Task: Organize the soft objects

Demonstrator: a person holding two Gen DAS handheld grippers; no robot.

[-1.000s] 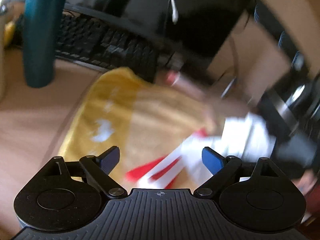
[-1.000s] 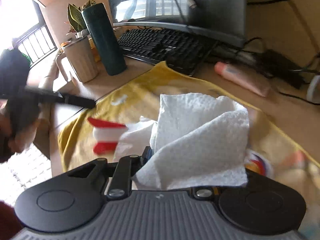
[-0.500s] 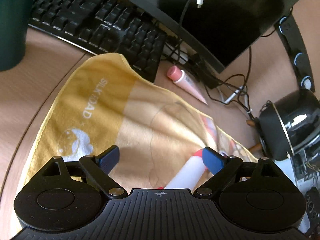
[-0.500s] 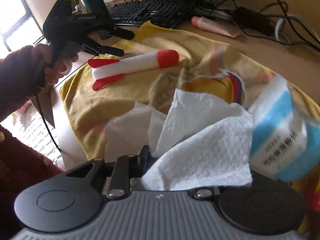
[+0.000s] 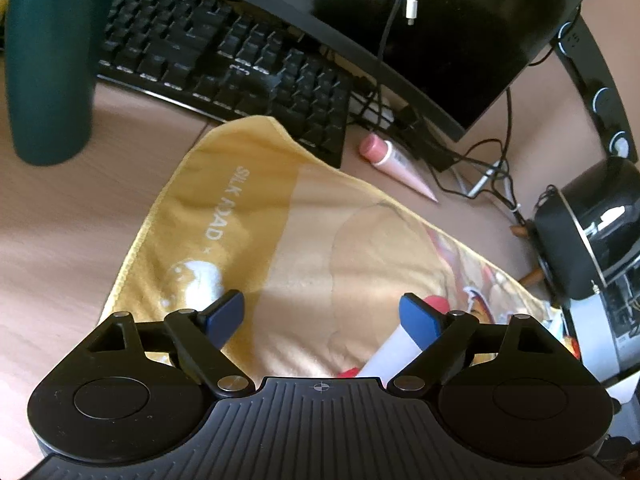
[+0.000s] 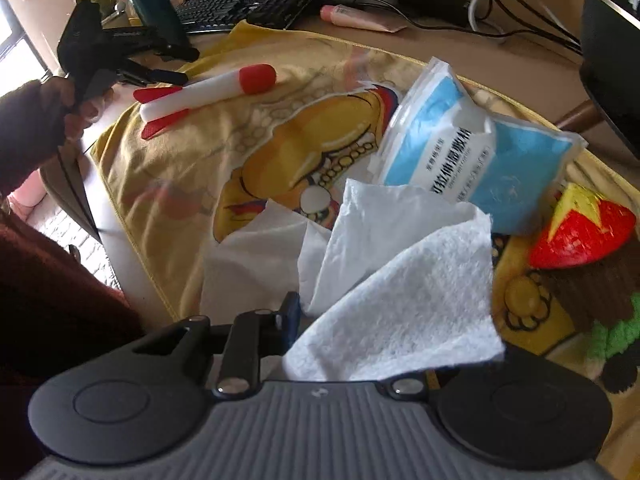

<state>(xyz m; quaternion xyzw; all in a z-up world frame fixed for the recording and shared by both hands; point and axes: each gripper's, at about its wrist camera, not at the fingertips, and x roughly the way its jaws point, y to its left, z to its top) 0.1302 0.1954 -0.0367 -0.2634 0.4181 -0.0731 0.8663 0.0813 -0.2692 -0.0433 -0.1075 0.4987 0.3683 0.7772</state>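
A: Any containers in play?

B: Only a sealed blue-and-white packet (image 6: 468,152) lying on the yellow towel (image 5: 288,232); what it holds can't be seen. A dark green tumbler (image 5: 48,60) stands on the desk (image 5: 60,216) beside the keyboard (image 5: 224,64), closed from this angle.

A: And the grippers?

B: The left gripper (image 5: 322,312) has its jaws spread wide over the towel, gripping nothing — the foam rocket (image 6: 208,90), white with a red nose and fins, lies on the cloth just under its right finger. The right gripper (image 6: 344,320) is clenched on a white paper towel (image 6: 400,288), which billows up and hides its right finger.

A: What differs from half a second ago?

B: The right gripper has swung over, so the packet now shows sharp and whole, and a strawberry-topped plush (image 6: 584,240) has come into view at the towel's right edge. The left view has barely shifted.

A: Any writing?

B: The towel reads "SILK ROAD +" in white. The packet carries Chinese characters, too blurred to read. A pink tube (image 5: 394,162) lies past the towel — its label is illegible
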